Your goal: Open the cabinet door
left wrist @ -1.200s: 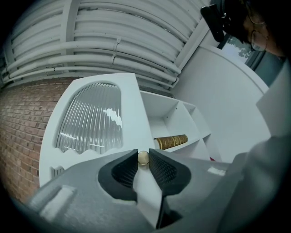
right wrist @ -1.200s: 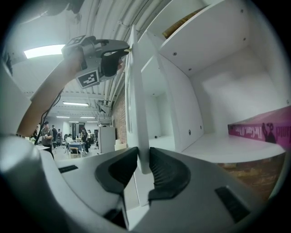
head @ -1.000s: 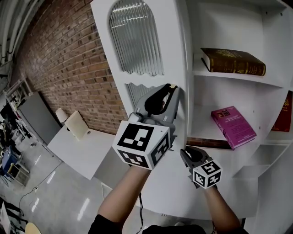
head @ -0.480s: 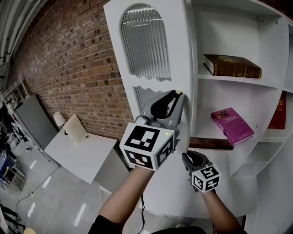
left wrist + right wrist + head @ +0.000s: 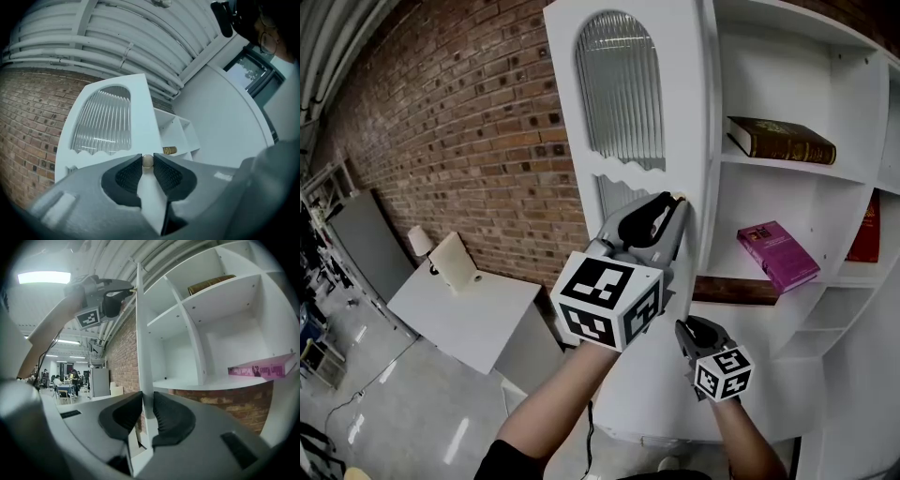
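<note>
Two tools hold the cabinet door [image 5: 680,103]. Head view: the door sits farther right than a second ago, and both tools have shifted with it. The left tool [image 5: 678,202] pinches the knob [image 5: 681,198] at the door's edge, with the right tool [image 5: 694,324] lower down. Left gripper view: the jaws clamp the round knob. Right gripper view: the jaws pinch the door's thin edge.

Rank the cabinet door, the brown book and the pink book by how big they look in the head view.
Largest: cabinet door.
Then brown book and pink book, too alike to rank.
</note>
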